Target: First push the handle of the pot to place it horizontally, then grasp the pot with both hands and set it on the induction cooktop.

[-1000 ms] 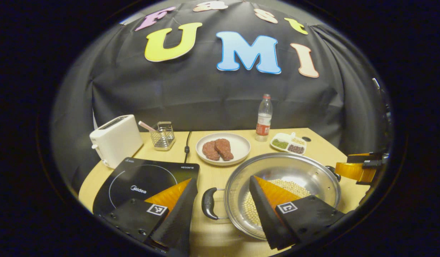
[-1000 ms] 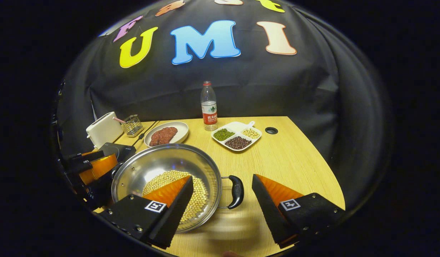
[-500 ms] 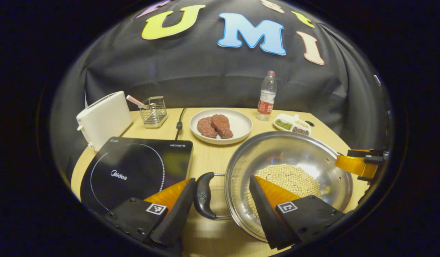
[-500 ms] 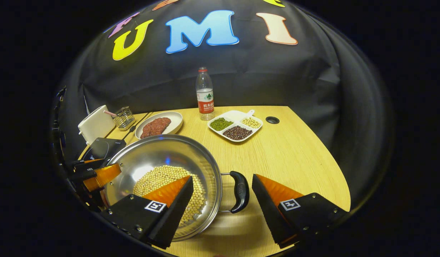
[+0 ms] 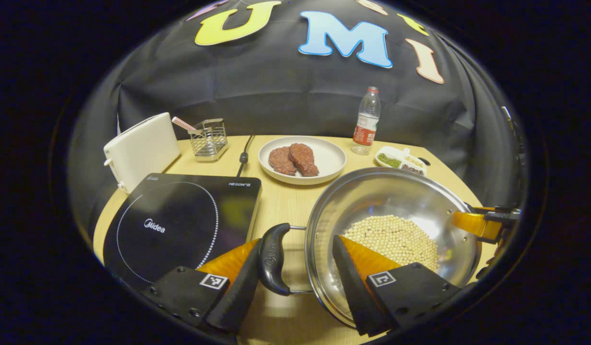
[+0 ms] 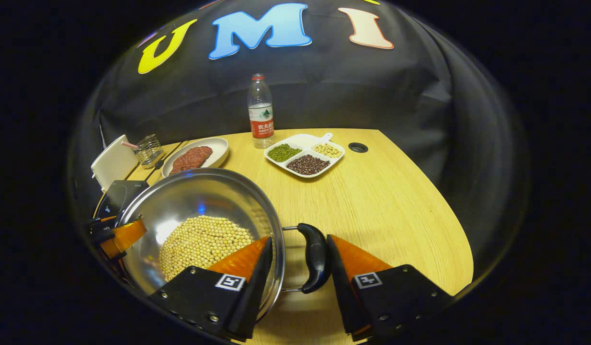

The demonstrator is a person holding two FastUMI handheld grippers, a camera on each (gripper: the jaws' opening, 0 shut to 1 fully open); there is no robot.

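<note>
A steel pot (image 5: 381, 196) with soybeans (image 5: 396, 237) in it stands on the wooden table, right of the black induction cooktop (image 5: 180, 220). My left gripper (image 5: 295, 242) is open and straddles the pot's left black handle (image 5: 271, 263); one finger touches the handle's outer side, the other hangs inside the pot, clear of the rim. In the right gripper view my right gripper (image 6: 299, 239) has closed around the pot's (image 6: 195, 201) right handle (image 6: 317, 258) and rim, one finger inside the wall and one against the handle. The left gripper (image 6: 123, 237) shows at the pot's far rim.
A white toaster (image 5: 142, 146), a wire rack (image 5: 209, 139), a plate (image 5: 334, 163) of meat, a water bottle (image 5: 366, 122) and a divided dish (image 5: 401, 160) of beans line the back of the table. The cooktop's cable (image 5: 243, 155) runs backward. The table's right half (image 6: 396, 201) is bare wood.
Both grippers moved forward and down onto the pot's handles. The right gripper's fingers narrowed around its handle and rim. The left finger came up against its handle.
</note>
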